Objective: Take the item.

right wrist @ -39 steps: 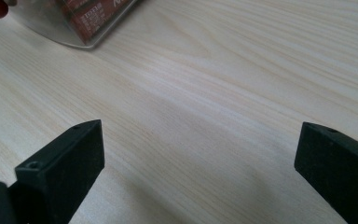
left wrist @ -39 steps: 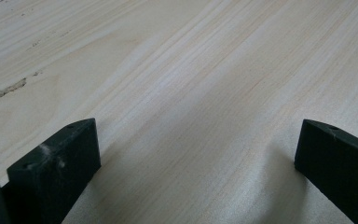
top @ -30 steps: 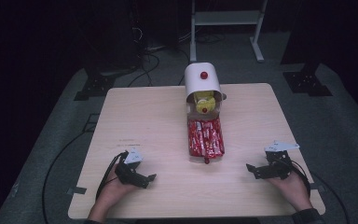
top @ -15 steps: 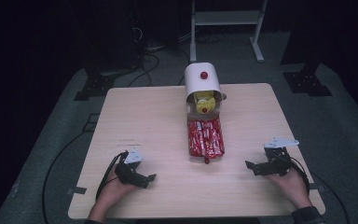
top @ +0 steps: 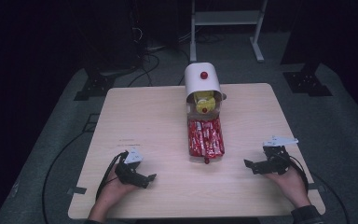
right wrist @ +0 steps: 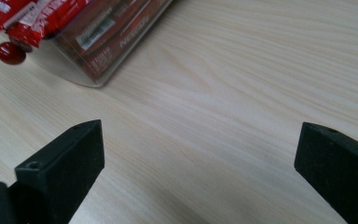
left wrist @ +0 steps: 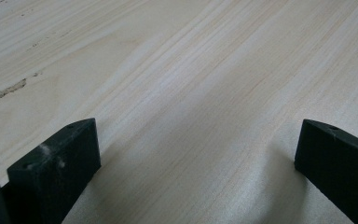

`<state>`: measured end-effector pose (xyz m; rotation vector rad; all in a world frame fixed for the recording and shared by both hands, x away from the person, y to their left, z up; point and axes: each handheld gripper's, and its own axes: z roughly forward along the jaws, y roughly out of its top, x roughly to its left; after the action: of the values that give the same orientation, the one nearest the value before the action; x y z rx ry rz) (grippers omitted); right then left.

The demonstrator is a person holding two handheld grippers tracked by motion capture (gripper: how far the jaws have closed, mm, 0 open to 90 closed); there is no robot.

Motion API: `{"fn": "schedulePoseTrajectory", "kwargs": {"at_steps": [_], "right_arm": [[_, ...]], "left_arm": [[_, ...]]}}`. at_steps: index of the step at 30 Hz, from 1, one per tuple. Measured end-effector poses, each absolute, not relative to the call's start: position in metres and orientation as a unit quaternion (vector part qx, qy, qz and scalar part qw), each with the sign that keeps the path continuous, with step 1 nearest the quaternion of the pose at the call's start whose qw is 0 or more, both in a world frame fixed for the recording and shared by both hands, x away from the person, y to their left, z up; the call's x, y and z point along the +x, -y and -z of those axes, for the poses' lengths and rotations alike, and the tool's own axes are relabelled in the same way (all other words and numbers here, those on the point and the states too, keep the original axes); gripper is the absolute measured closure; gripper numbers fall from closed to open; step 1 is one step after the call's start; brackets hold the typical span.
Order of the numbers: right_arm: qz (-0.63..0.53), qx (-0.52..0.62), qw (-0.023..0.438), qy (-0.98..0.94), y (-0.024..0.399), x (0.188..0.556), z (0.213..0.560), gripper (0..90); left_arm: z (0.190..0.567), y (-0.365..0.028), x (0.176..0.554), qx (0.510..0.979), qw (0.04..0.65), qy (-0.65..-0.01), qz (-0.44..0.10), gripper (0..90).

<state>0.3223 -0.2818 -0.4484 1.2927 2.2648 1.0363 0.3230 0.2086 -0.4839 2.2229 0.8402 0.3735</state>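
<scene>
A white domed container [top: 203,83] with a red knob lies at the table's far middle, with something yellow [top: 204,99] in its mouth. A clear tray [top: 189,140] of red packets [top: 206,137] reaches out from it toward me and ends in a small red knob [top: 206,161]. My left gripper [top: 147,179] rests open on the wood at the near left, its jaws wide apart over bare table [left wrist: 196,154]. My right gripper [top: 251,166] is open at the near right. In the right gripper view [right wrist: 198,154] the tray corner [right wrist: 107,42], the packets [right wrist: 32,18] and the knob [right wrist: 10,52] lie ahead to the left.
The light wooden table [top: 144,121] stands on dark carpet. A white metal stand [top: 223,18] is behind it, with dark equipment feet [top: 98,84] to either side. Cables trail from both grippers over the near edge.
My right gripper has drifted slightly left, toward the tray's front end. The left gripper has not moved.
</scene>
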Motion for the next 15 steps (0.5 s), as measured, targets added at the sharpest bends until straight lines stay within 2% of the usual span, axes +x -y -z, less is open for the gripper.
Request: {"fn": "schedulePoseTrajectory", "kwargs": {"at_steps": [15], "right_arm": [[-0.368, 0.447, 0.163, -0.799, 0.267, 0.337, 0.439, 0.8]], "left_arm": [[0.484, -0.209, 0.323, 0.862, 0.359, -0.326, -0.145, 0.0]]}}
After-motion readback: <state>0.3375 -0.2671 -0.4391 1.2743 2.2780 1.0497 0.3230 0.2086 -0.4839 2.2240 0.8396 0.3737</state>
